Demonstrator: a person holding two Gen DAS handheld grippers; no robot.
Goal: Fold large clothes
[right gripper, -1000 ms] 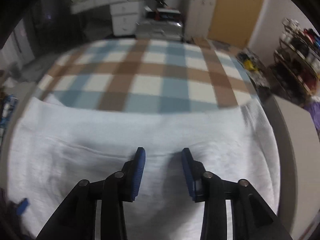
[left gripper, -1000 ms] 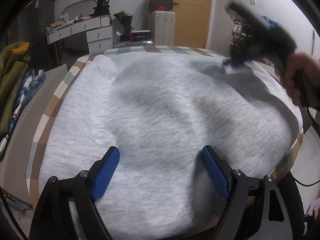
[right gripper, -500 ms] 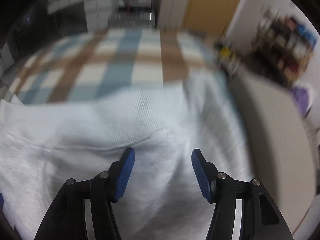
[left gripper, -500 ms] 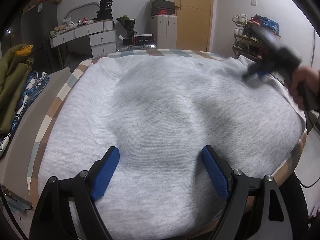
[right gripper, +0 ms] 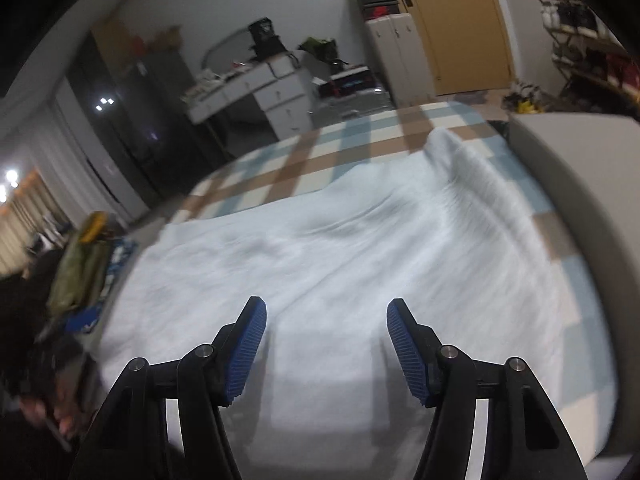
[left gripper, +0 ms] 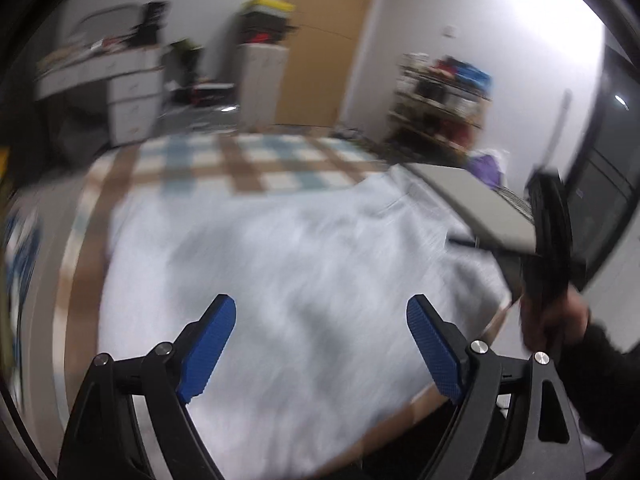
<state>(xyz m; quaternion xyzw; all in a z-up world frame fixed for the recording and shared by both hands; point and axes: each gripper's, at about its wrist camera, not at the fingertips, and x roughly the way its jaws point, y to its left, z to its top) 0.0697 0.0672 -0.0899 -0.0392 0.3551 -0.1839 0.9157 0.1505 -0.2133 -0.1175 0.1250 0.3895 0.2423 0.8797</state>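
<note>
Only R view shows olive clothes pile [right gripper: 78,276] beside grey sweatshirt [right gripper: 320,240].

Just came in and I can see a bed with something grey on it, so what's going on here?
A person is working on a large grey garment spread flat over a bed with a checked cover, holding a two-finger gripper in each hand. Right now neither grips the cloth: the left gripper is open above it, and the right gripper has its jaws opening, with nothing pinched between them. No fold is under way; a pile of other clothes waits at the side.
</note>
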